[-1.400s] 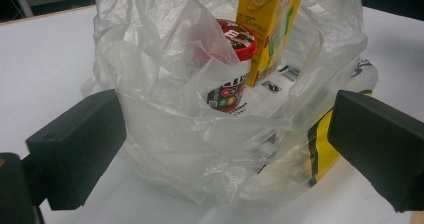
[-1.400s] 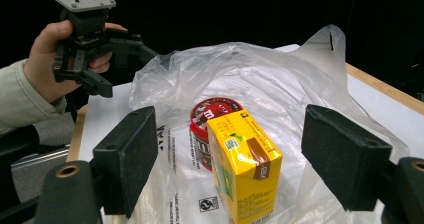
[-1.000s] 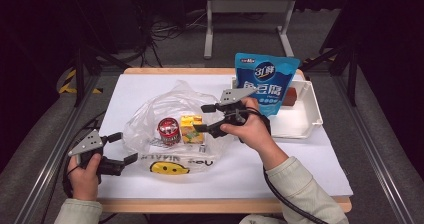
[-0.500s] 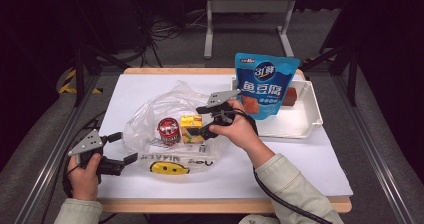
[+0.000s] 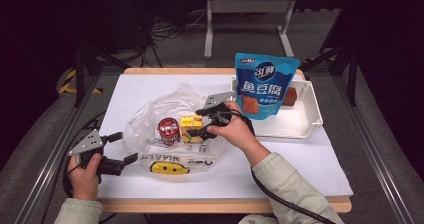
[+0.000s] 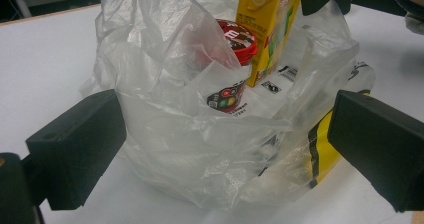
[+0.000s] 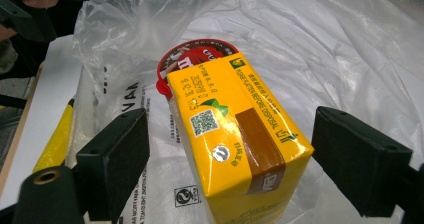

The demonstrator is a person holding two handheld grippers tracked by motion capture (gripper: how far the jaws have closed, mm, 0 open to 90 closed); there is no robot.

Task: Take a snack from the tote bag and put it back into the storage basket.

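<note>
Since a second ago, the right gripper (image 5: 200, 126) has come down and toward the yellow drink carton (image 5: 191, 129), and its jaws have just been opening. They now stand wide apart with the carton between them, a gap showing on each side in the right gripper view, so the pads do not press it. The carton (image 7: 235, 144) stands upright inside the clear plastic bag (image 5: 150, 121), near the middle of the table (image 5: 310, 164). Touching it on its 9 o'clock side is a small red-lidded candy tub (image 5: 168, 129), also in the bag.

At about 8 o'clock from the bag, the left gripper (image 5: 120, 148) rests low on the table in the person's left hand (image 5: 85, 174). Its jaws are spread wide, one on each side of the bag's near edge (image 6: 200, 149), not pinching it. Through the plastic, the left gripper view shows the tub (image 6: 232, 49) and carton (image 6: 267, 29) side by side.

At 2 o'clock from the carton, a blue snack pouch (image 5: 264, 86) stands upright against the near edge of a white tray (image 5: 310, 119).
</note>
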